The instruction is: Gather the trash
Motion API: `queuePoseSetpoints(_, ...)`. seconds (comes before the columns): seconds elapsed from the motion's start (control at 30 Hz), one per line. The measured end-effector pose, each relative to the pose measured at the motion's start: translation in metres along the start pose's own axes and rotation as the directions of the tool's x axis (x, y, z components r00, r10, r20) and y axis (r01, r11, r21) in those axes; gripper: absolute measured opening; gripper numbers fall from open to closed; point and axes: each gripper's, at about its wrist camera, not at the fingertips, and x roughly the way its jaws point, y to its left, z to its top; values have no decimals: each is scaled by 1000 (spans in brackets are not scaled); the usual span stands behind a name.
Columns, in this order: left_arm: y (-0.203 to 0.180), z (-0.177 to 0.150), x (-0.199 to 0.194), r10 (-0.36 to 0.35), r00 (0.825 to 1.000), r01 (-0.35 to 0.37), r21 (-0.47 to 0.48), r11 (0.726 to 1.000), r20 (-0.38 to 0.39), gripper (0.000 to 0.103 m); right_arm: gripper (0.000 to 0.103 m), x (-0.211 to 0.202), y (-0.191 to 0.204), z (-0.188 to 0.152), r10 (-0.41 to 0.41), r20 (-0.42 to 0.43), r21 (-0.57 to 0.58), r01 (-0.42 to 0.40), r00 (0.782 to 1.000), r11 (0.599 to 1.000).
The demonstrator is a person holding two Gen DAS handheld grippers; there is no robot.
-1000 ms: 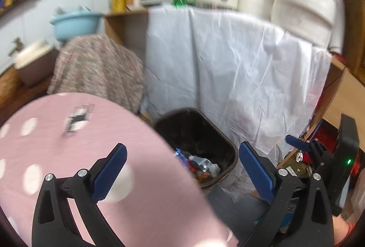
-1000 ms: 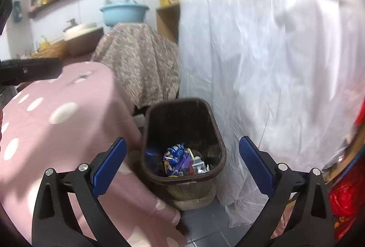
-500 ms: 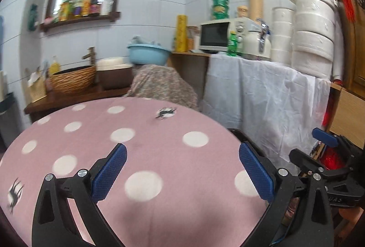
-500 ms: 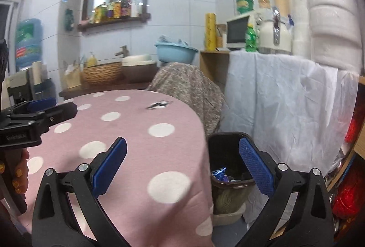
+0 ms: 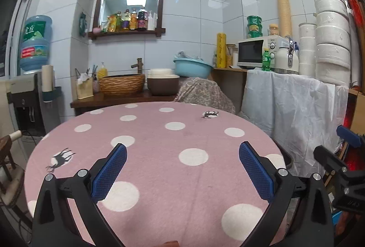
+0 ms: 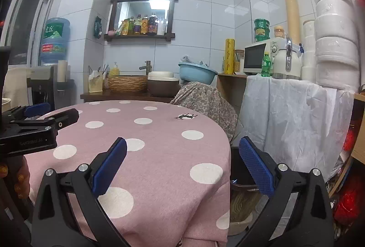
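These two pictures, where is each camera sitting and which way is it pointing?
Left wrist: rides the left gripper, open, looking across the pink dotted table toward the sink counter; the right gripper shows at right.
Right wrist: rides the right gripper, open, over the table's right edge, trash bin below; left gripper and hand at left.
Both share table, microwave, blue basin.

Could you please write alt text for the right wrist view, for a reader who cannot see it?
The open right gripper, holding nothing, points over a round table under a pink polka-dot cloth, with a dark trash bin on the floor past the table's right edge. The left gripper shows at the left; a tiled wall and cluttered counter lie behind.
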Motion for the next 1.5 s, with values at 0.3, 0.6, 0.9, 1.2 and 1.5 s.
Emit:
queuePoseSetpoints(0.3, 14, -8, -13, 38, 999, -39, -27, 999, -9, 98, 97, -10, 1, -2, 42, -22, 42, -41, 999, 998)
queuePoseSetpoints(0.6, 15, -9, -18, 43, 999, -43, -30, 999, 4, 98, 97, -15, 1, -1, 55, -7, 49, -54, 998, 997)
queuePoseSetpoints(0.9, 19, -11, -19, 48, 999, -48, -37, 998, 1, 98, 97, -16, -2, -3, 64, -5, 65, -63, 998, 996)
queuePoseSetpoints(1.2, 20, -11, -20, 48, 999, -48, -34, 998, 3, 98, 97, -16, -3, -5, 62, -9, 66, -61, 998, 996)
queuePoseSetpoints(1.5, 17, -12, -21, 43, 999, -43, -29, 999, 4, 98, 97, -17, -2, -6, 59, -5, 65, -59, 998, 996)
